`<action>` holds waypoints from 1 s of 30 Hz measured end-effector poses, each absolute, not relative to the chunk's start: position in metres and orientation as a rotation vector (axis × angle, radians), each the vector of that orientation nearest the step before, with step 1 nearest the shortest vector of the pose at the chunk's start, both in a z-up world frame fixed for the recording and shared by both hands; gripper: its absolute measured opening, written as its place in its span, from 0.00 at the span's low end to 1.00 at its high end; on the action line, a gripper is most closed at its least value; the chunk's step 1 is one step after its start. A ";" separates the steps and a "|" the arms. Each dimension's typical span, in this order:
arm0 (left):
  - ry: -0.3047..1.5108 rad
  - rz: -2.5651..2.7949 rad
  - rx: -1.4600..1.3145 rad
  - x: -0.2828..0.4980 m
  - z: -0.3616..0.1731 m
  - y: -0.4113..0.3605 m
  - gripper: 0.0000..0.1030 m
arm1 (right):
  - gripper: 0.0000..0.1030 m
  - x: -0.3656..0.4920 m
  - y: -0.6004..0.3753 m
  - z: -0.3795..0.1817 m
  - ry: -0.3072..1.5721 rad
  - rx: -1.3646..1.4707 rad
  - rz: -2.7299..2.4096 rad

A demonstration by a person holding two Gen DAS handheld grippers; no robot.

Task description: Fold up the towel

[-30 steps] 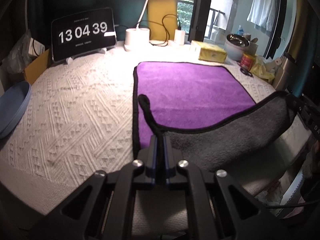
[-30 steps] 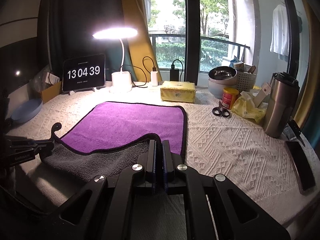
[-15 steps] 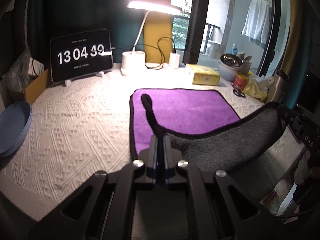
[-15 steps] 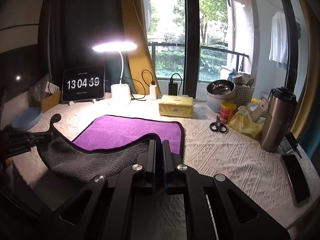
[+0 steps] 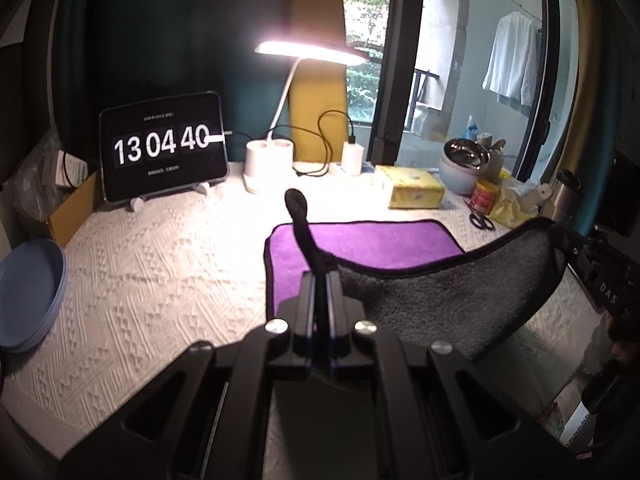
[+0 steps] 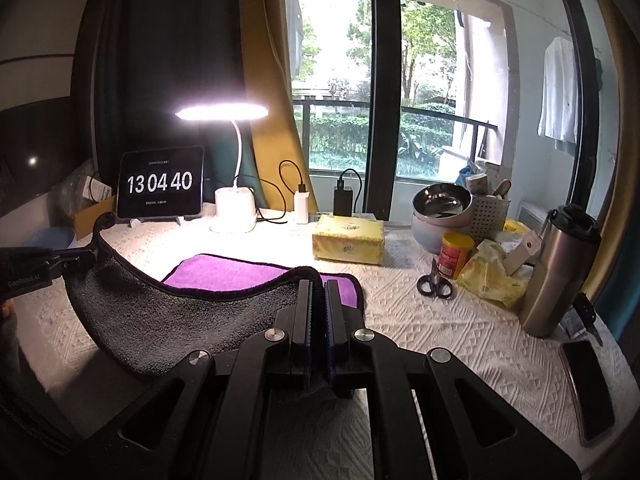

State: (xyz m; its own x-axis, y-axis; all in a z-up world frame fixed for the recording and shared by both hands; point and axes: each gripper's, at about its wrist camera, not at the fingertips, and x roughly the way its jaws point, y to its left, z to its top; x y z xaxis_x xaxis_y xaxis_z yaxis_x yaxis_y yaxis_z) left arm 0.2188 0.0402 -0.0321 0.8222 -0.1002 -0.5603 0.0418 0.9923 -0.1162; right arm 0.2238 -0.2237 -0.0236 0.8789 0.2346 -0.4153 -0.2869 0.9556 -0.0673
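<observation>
The towel [image 5: 372, 242] is purple on top and grey underneath, with black trim. Its far part lies flat on the white tablecloth. Its near edge is lifted, grey side [image 5: 448, 304] showing and sagging between the two grippers. My left gripper [image 5: 320, 280] is shut on the near left corner; a black hanging loop [image 5: 298, 212] sticks up from it. My right gripper [image 6: 316, 288] is shut on the near right corner. The towel also shows in the right wrist view [image 6: 240, 276], with the left gripper [image 6: 68, 260] at the far left.
A clock tablet [image 5: 164, 148], a lit desk lamp [image 5: 268, 164] and chargers stand at the back. A yellow tissue pack [image 6: 348, 238], scissors [image 6: 434, 284], a red can, bowls and a steel tumbler [image 6: 556, 276] are on the right. A blue plate [image 5: 28, 292] sits at the left edge, a phone [image 6: 588, 392] at the right.
Both grippers have risen and carried the near edge of the towel up and toward the far edge. Less purple surface shows flat on the table now.
</observation>
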 end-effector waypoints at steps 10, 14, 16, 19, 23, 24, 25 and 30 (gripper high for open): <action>0.579 -0.074 -0.090 0.246 -0.028 0.040 0.05 | 0.06 0.254 -0.220 -0.021 0.404 -0.138 0.274; 0.583 -0.078 -0.094 0.258 -0.030 0.039 0.05 | 0.06 0.264 -0.219 -0.023 0.409 -0.143 0.277; 0.586 -0.079 -0.096 0.265 -0.032 0.039 0.05 | 0.06 0.270 -0.219 -0.025 0.413 -0.144 0.278; 0.590 -0.079 -0.101 0.275 -0.035 0.040 0.05 | 0.06 0.280 -0.218 -0.028 0.422 -0.144 0.278; 0.591 -0.075 -0.106 0.290 -0.038 0.042 0.05 | 0.06 0.295 -0.217 -0.032 0.433 -0.144 0.274; 0.590 -0.075 -0.108 0.294 -0.038 0.043 0.05 | 0.06 0.300 -0.217 -0.033 0.435 -0.144 0.272; 0.588 -0.074 -0.108 0.298 -0.039 0.044 0.05 | 0.06 0.304 -0.217 -0.034 0.436 -0.145 0.271; 0.579 -0.066 -0.110 0.316 -0.041 0.048 0.05 | 0.06 0.324 -0.217 -0.037 0.442 -0.143 0.266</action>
